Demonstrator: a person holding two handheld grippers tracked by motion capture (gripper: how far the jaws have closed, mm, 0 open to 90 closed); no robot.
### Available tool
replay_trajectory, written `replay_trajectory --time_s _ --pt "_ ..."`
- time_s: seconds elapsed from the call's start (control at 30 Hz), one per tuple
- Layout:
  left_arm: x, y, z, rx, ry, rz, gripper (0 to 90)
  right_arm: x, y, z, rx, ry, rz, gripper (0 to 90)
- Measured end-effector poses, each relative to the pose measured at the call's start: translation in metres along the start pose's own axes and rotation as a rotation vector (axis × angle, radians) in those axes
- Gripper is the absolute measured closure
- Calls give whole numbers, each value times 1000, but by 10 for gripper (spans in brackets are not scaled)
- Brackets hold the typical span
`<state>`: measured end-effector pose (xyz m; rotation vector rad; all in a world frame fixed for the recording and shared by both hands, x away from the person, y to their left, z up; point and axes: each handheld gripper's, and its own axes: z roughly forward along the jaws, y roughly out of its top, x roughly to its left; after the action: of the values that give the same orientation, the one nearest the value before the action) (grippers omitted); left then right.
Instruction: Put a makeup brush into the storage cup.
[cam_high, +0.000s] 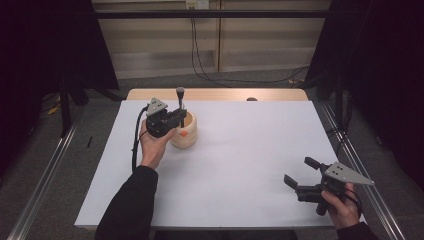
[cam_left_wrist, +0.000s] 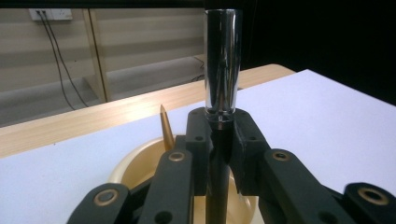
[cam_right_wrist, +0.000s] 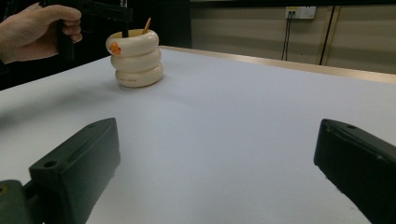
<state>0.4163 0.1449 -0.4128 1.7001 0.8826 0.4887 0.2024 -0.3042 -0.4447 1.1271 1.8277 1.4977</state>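
Holder: a cream holder (cam_high: 185, 132) built like three fat stacked rings, with a small orange mark on its upper ring; it stands upright on the far-left part of the white table (cam_high: 240, 160). In the right gripper view the same holder (cam_right_wrist: 136, 58) sits well off beyond the open jaws, orange mark facing the camera.

Tool in holder: a slim upright tool (cam_high: 180, 100) rises out of the holder's mouth. In the left gripper view its upper part is a shiny, glassy cylinder (cam_left_wrist: 223, 65) and below that a dark shaft drops into the holder.

Second item: a thin golden pointed tip (cam_left_wrist: 166, 126) leans inside the holder, just beside the clamped shaft.

Left gripper: the left gripper (cam_high: 170, 117) is held over the holder by the person's left hand (cam_high: 152, 145); its jaws are closed around the tool's dark shaft just under the shiny section.

Right gripper: the right gripper (cam_high: 300, 177) sits low at the near-right corner of the table, jaws spread wide with nothing between them, held by the right hand (cam_high: 342, 205).

Table edge: a wooden strip (cam_high: 217, 94) runs along the far side.
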Motion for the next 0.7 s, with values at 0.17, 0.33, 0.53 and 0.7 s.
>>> replay_trajectory --time_s 0.17,0.33,0.53,0.7 --pt "-1 -5 0 12 -5 -18 793 0 0 -1 -4 1 2 0" --pt "2 -9 0 17 6 -30 793 0 0 0 -3 -1 1 0" --pt "1 -10 1 35 12 -34 792 0 0 0 -2 1 0 0" --pt "3 -12 3 42 15 -37 790 0 0 0 0 -1 0 0"
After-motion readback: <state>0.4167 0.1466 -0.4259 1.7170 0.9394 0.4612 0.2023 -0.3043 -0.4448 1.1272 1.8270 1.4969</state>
